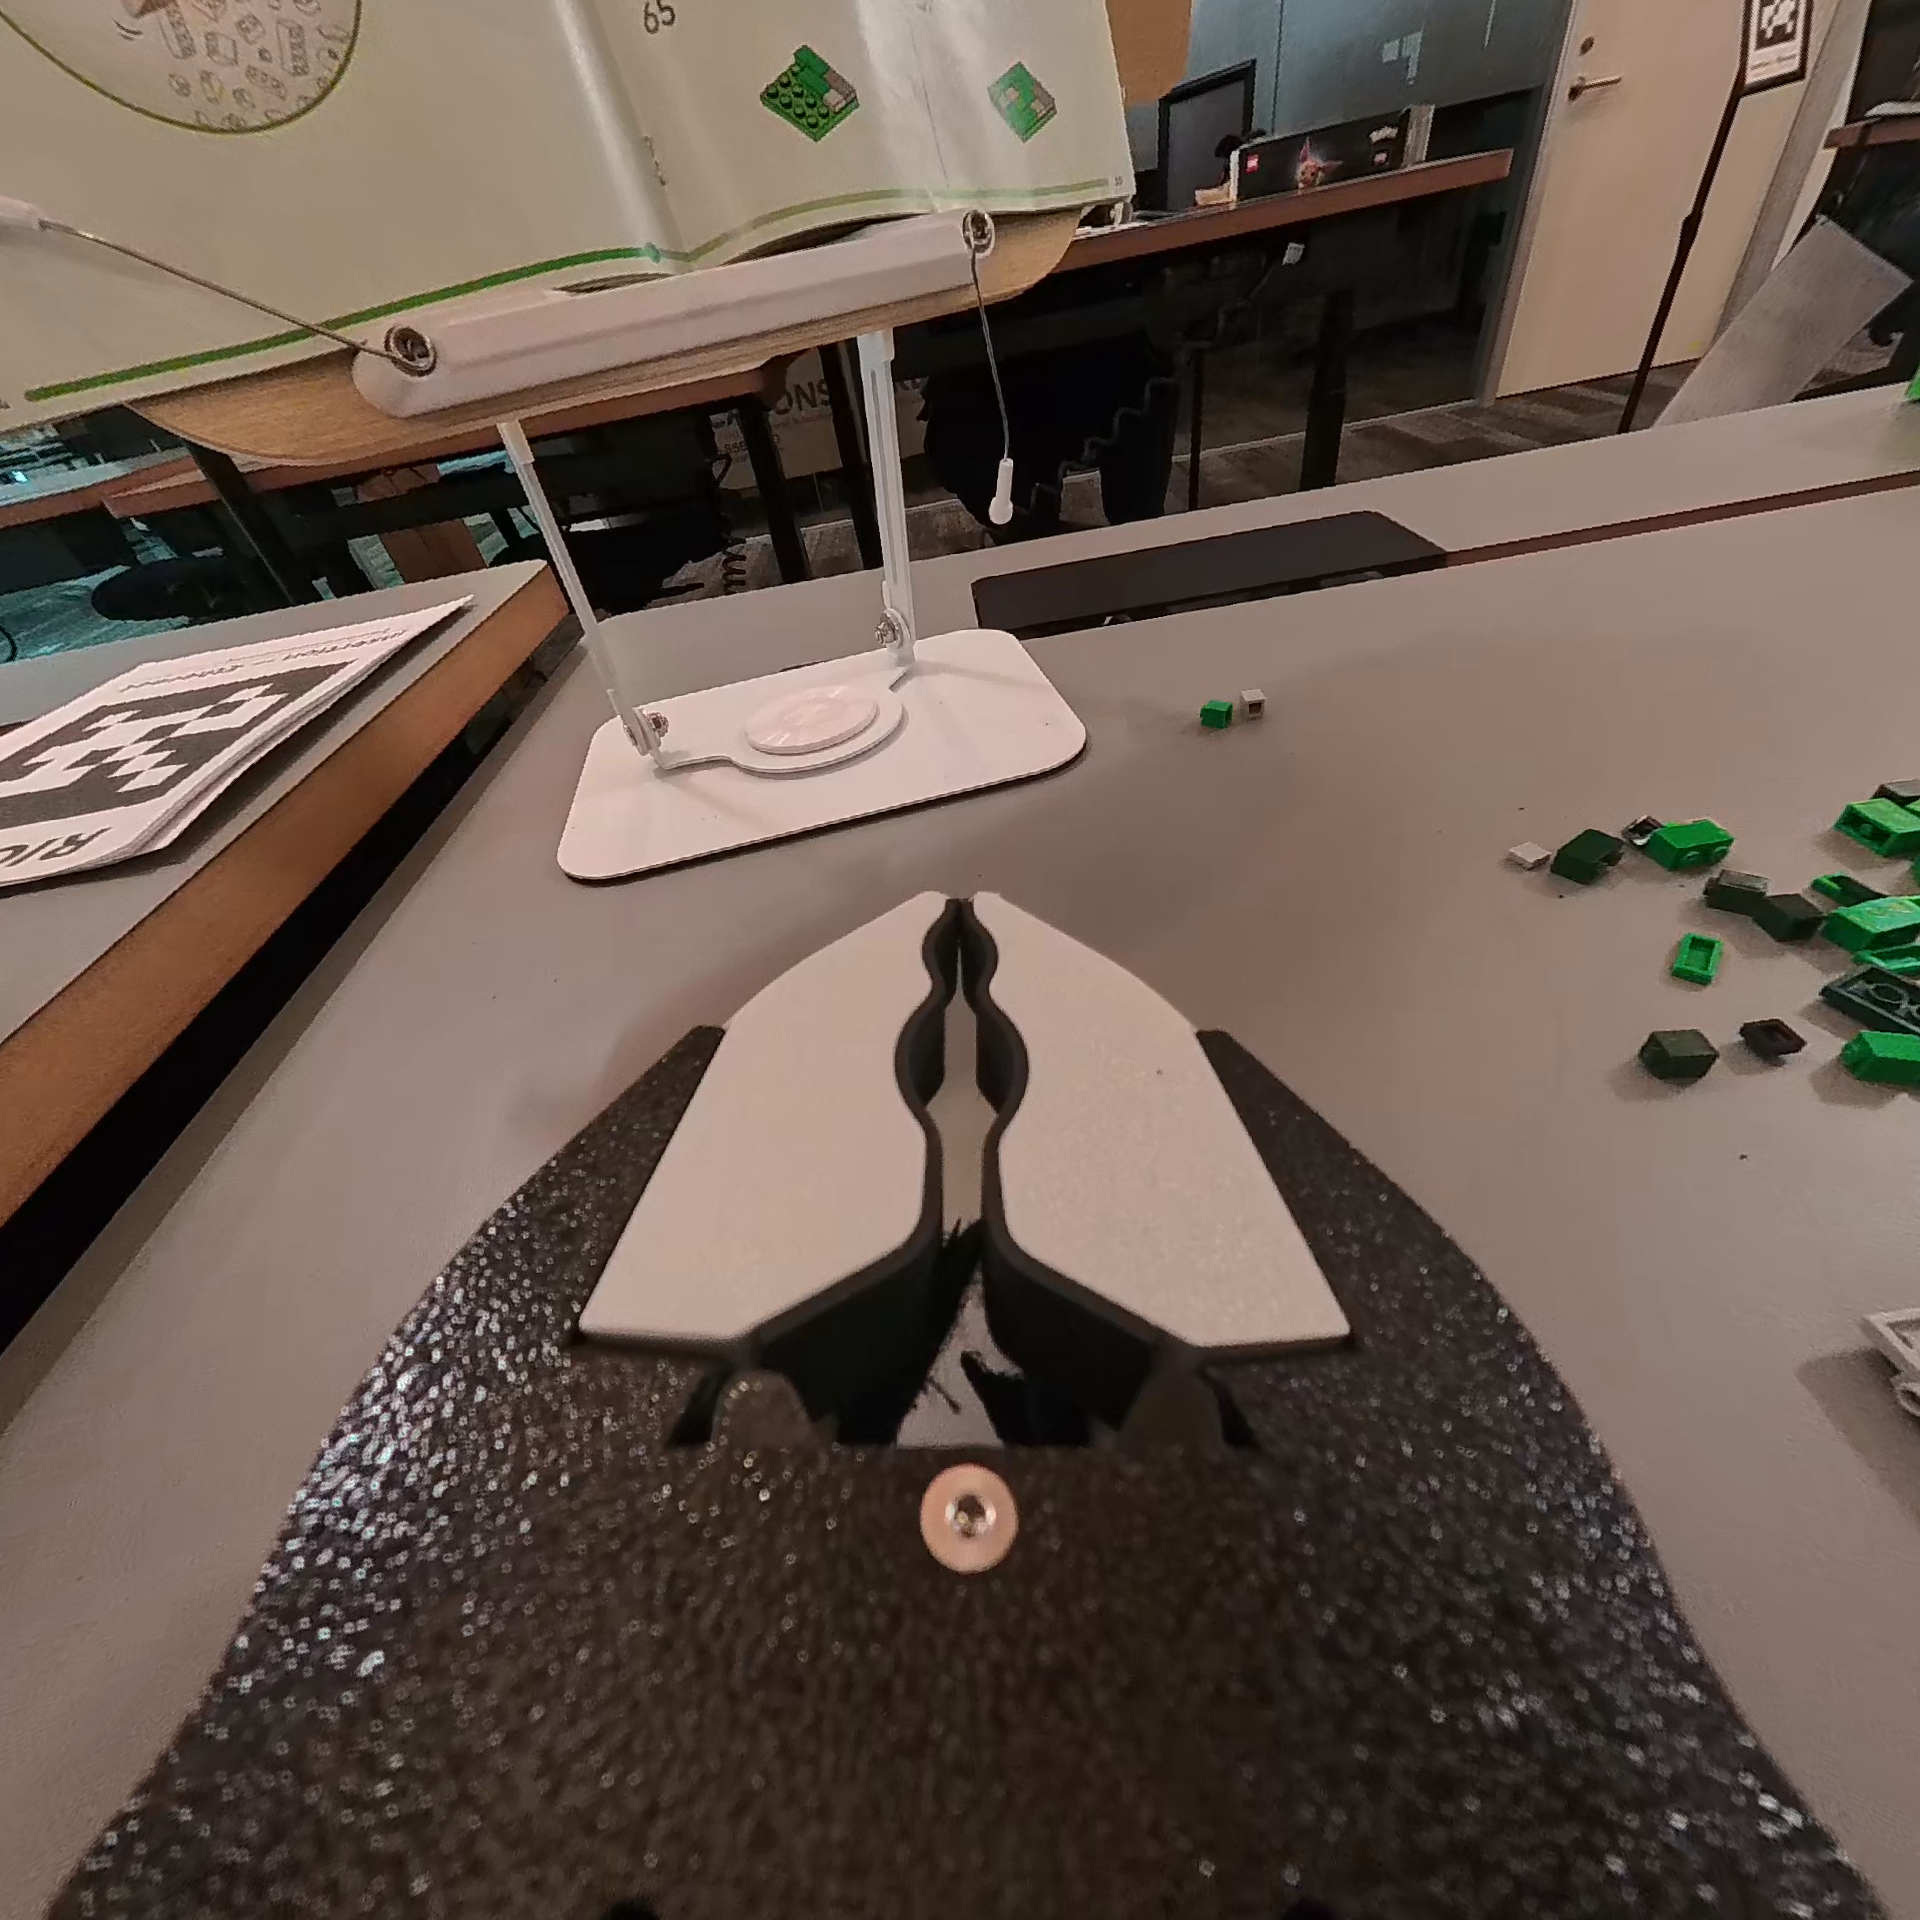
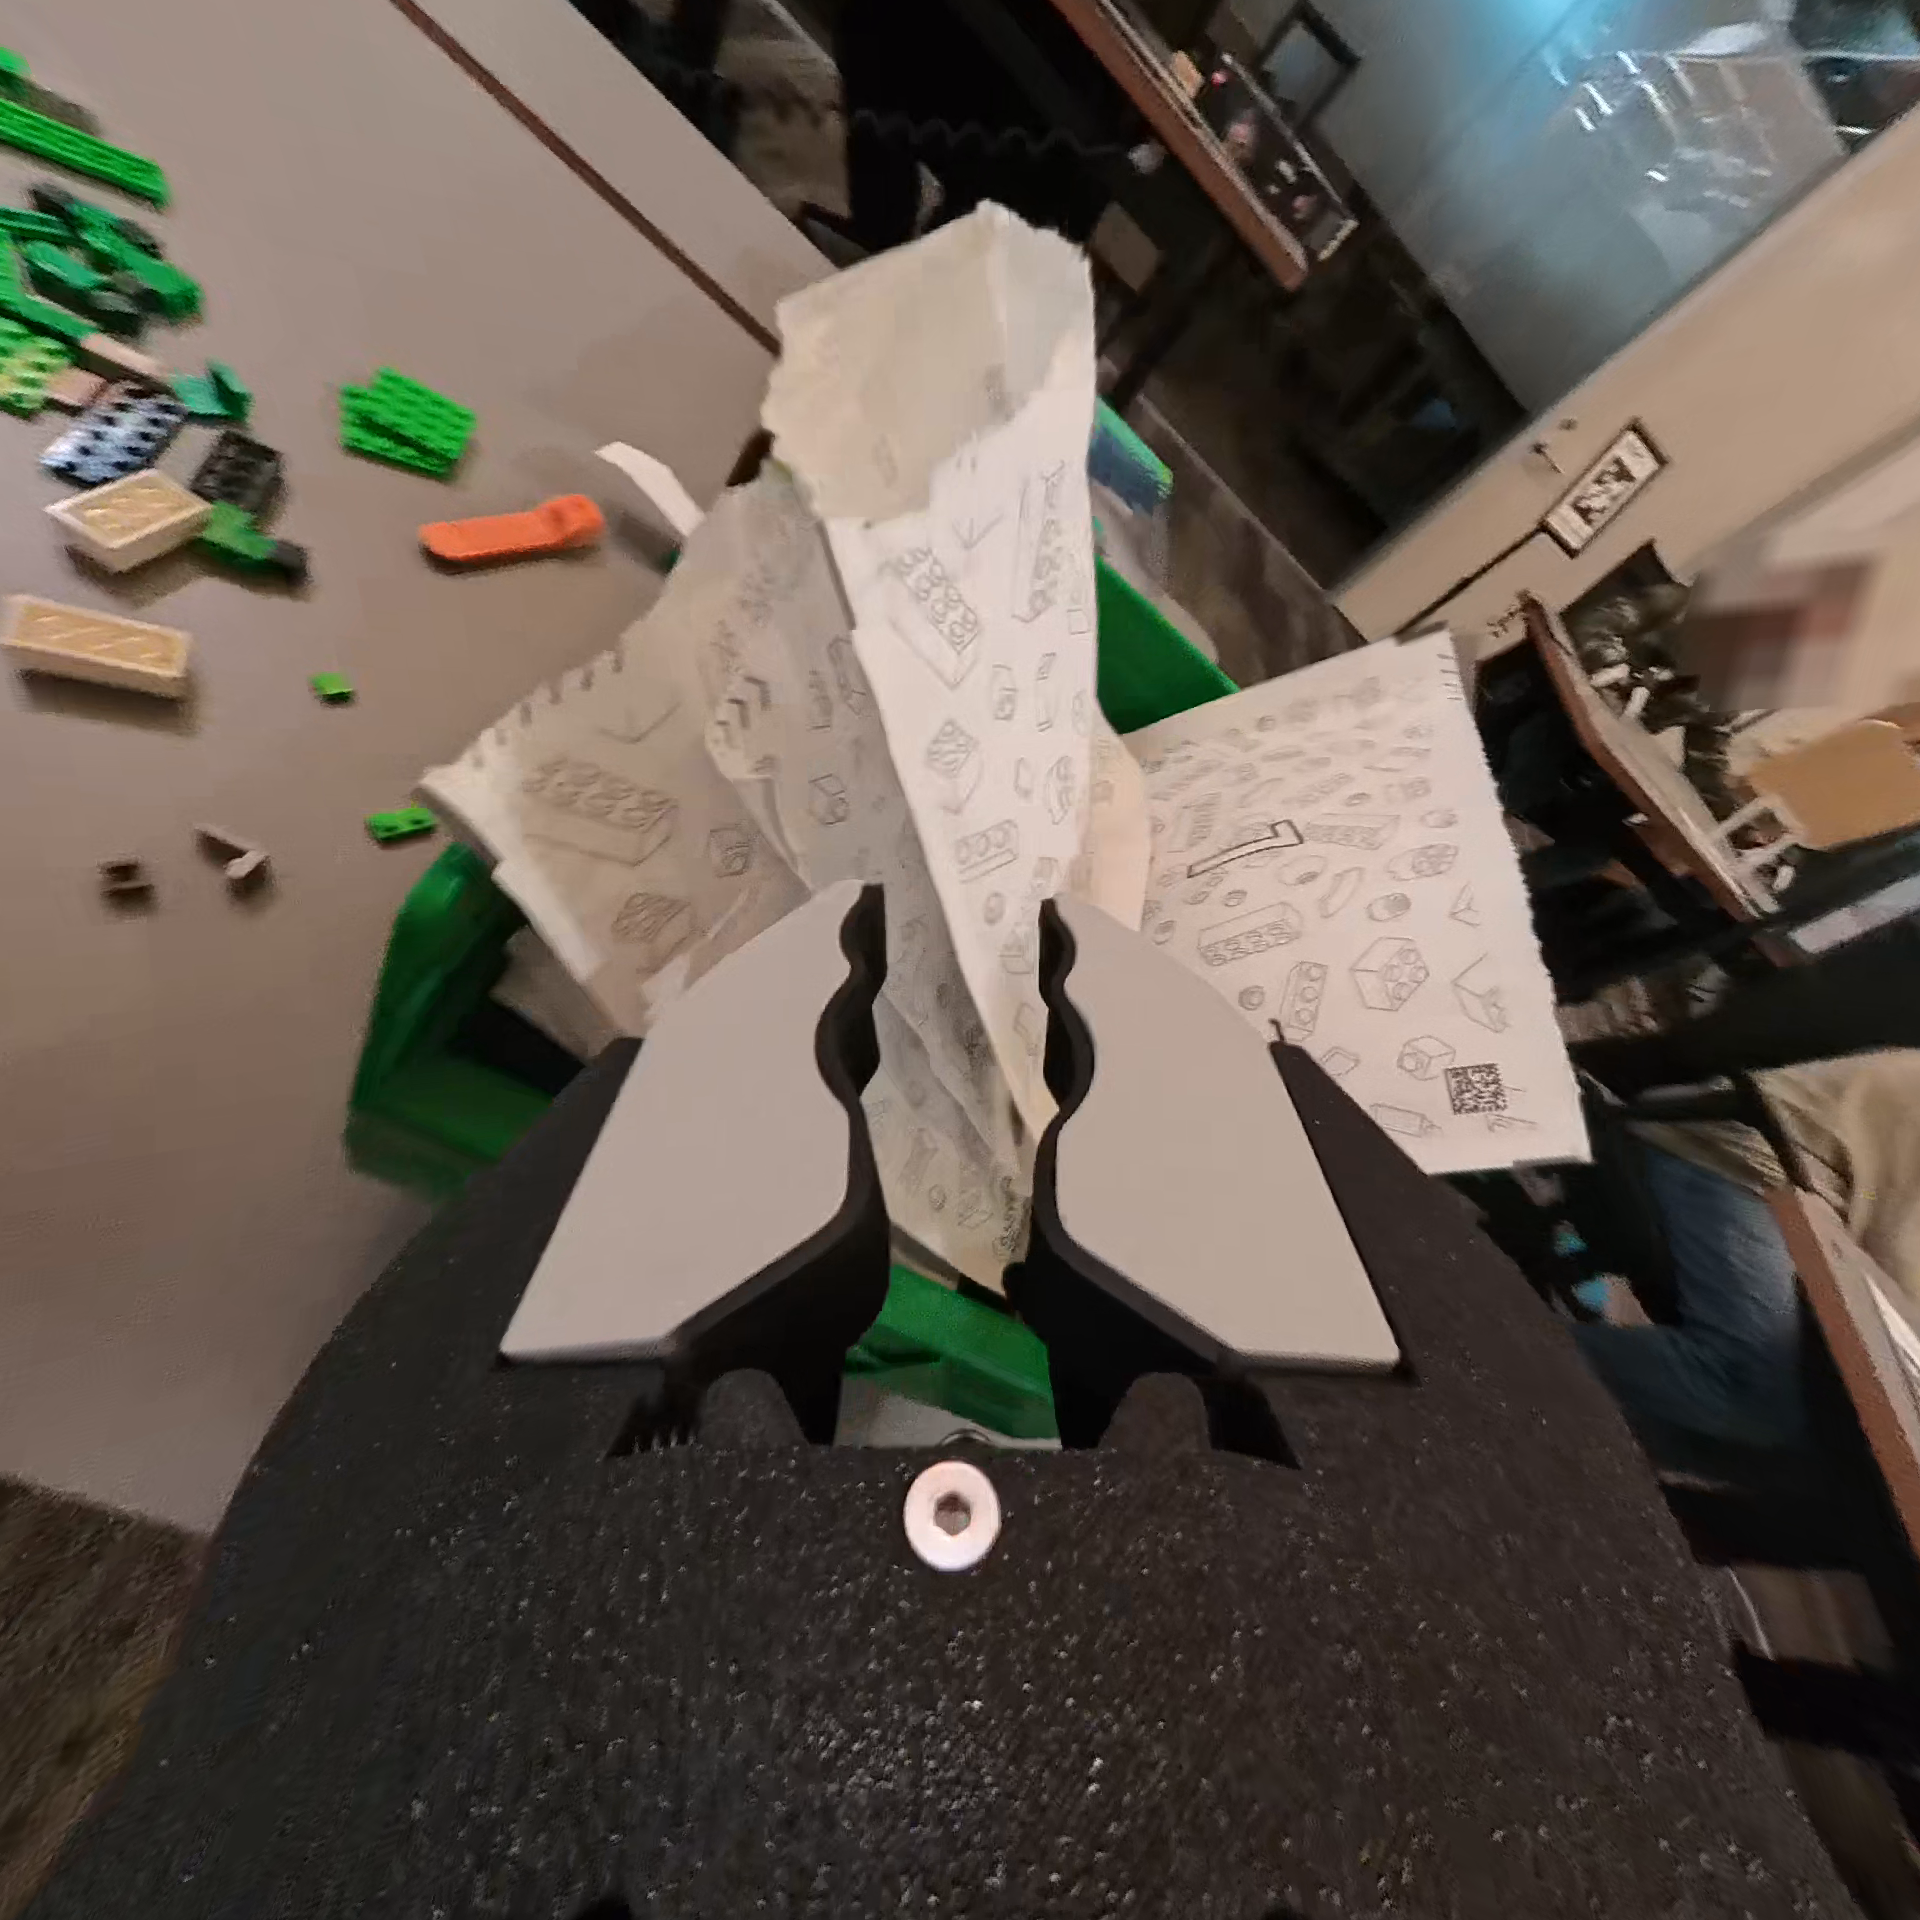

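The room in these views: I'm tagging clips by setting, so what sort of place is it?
Probably an office or lab workspace used for brick building: loose green bricks on a grey table, an instruction booklet on a white stand, more desks behind.

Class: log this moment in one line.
left claw shut, empty, over table | right claw shut on paper bag

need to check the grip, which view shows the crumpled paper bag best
The right wrist view: the crumpled paper bag fills its centre, pinched between the right tool's fingers above a green bin. The left wrist view shows none of it, only the shut left tool over the grey table.
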`<state>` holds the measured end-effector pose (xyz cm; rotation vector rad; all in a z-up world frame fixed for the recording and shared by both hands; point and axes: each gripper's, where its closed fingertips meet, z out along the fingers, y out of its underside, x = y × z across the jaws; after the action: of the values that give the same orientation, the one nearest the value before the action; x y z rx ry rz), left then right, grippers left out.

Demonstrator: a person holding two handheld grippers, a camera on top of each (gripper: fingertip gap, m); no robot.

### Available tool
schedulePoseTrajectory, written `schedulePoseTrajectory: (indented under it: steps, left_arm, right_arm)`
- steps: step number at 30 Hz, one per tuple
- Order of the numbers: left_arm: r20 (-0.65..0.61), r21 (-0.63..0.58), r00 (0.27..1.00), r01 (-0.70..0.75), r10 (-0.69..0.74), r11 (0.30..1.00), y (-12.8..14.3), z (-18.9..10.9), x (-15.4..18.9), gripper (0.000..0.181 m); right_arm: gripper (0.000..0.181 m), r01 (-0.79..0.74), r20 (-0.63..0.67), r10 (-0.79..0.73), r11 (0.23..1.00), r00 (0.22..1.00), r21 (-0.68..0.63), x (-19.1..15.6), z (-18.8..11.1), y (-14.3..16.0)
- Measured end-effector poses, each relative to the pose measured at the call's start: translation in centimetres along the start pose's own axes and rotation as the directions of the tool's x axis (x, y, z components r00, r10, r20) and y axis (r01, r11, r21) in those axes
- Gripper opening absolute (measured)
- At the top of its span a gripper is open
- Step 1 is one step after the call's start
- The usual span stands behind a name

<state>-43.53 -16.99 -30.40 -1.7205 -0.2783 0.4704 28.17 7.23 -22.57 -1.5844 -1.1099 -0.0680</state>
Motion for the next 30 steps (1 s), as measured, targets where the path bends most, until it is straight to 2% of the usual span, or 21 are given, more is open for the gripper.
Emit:
schedulePoseTrajectory:
  steps: [3,5,9,14,16,18,21,26,30]
  left_arm:
    - [0.000,-0.002,1.000,-0.001,0.001,1.000,0.0,0.0,0.0,0.000]
    - [0.000,-0.003,1.000,-0.003,0.003,1.000,0.0,0.0,0.0,0.000]
    - [0.000,-0.004,1.000,-0.005,0.005,1.000,0.0,0.0,0.0,0.000]
    - [0.001,-0.004,1.000,-0.007,0.007,1.000,0.0,0.0,0.1,0.000]
    - [0.000,-0.004,1.000,-0.007,0.007,1.000,0.0,0.0,0.1,0.000]
    - [0.000,-0.005,1.000,-0.007,0.007,1.000,0.0,0.0,0.1,0.000]
    - [0.000,-0.006,1.000,-0.008,0.008,1.000,0.0,0.0,0.1,0.000]
    - [0.001,-0.007,1.000,-0.009,0.009,1.000,0.1,0.0,0.1,0.000]
    - [0.002,-0.007,1.000,-0.009,0.009,1.000,0.1,0.1,0.1,0.000]
  right_arm:
    - [0.028,0.021,0.113,-0.025,0.999,0.993,0.031,-1.7,-1.4,0.1]
    - [0.031,0.068,0.182,-0.067,0.998,0.981,-0.002,-3.1,-2.0,0.8]
    - [0.036,0.192,0.201,-0.167,0.975,0.965,-0.114,-4.3,-1.5,2.6]
    - [0.035,0.273,0.179,-0.244,0.948,0.953,-0.163,-4.3,0.2,3.2]
    - [0.023,0.281,0.136,-0.257,0.937,0.957,-0.207,-3.5,0.9,3.6]
    - [0.001,0.224,-0.008,-0.231,0.948,0.973,-0.228,-1.2,1.2,3.2]
    - [0.000,0.075,-0.112,-0.099,0.976,0.989,-0.203,0.7,1.5,2.8]
    - [0.000,-0.043,-0.249,-0.003,0.982,0.968,-0.182,2.4,1.6,2.8]
    - [0.001,-0.095,-0.233,0.057,0.984,0.971,-0.152,2.3,1.7,2.9]
